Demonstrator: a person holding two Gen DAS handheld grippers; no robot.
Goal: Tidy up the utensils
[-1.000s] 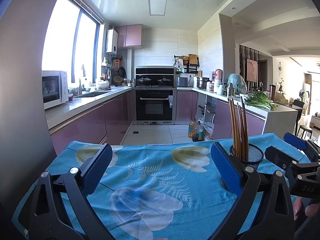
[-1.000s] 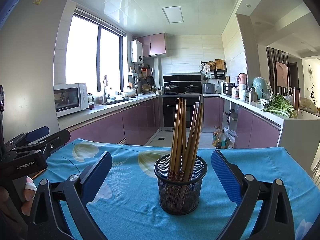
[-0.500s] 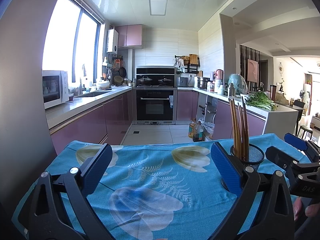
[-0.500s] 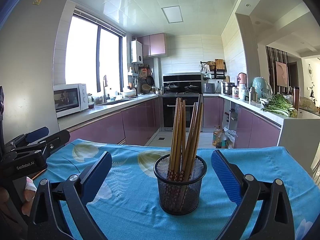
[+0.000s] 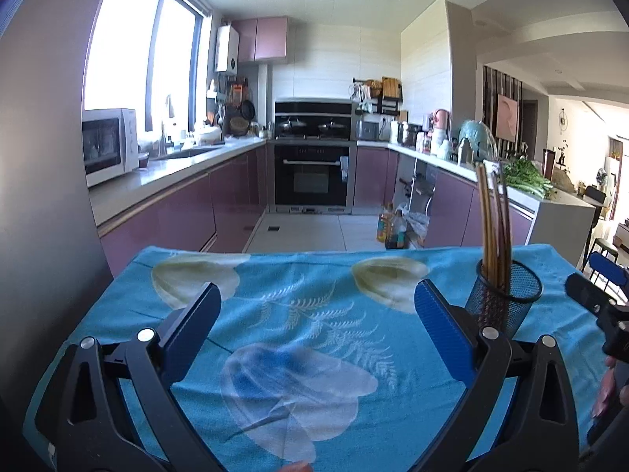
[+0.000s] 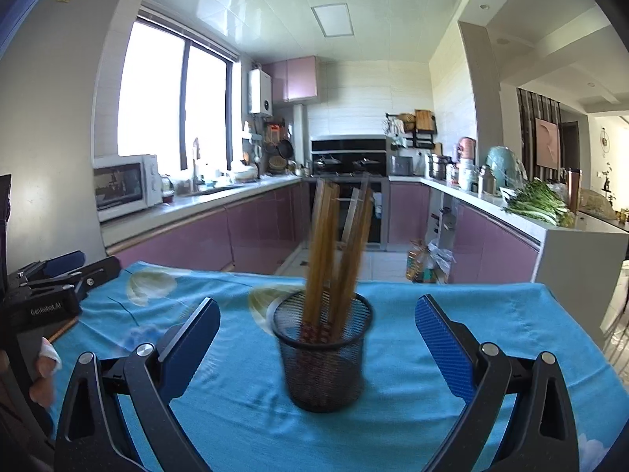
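A black mesh cup [image 6: 322,358] stands upright on the blue flowered tablecloth [image 6: 491,314] and holds several wooden chopsticks [image 6: 326,259]. My right gripper [image 6: 316,338] is open and empty, with the cup between its blue fingers [image 6: 442,348], not touching. In the left wrist view the same cup [image 5: 505,299] with its chopsticks [image 5: 493,228] stands at the right, beyond the right finger. My left gripper [image 5: 314,330] is open and empty over the cloth. Each gripper shows at the edge of the other's view, the right one [image 5: 601,299] and the left one [image 6: 47,295].
The table's far edge drops to a tiled kitchen floor [image 5: 306,232]. Purple cabinets, a microwave [image 5: 108,145] and an oven [image 5: 312,165] stand behind. A counter with green vegetables [image 6: 538,204] is at the right. A pencil-like stick [image 6: 63,328] lies at the cloth's left edge.
Both views have shifted and blurred slightly. The cup now sits a little further into the right gripper's opening and further right in the left wrist view. Both grippers stay open.
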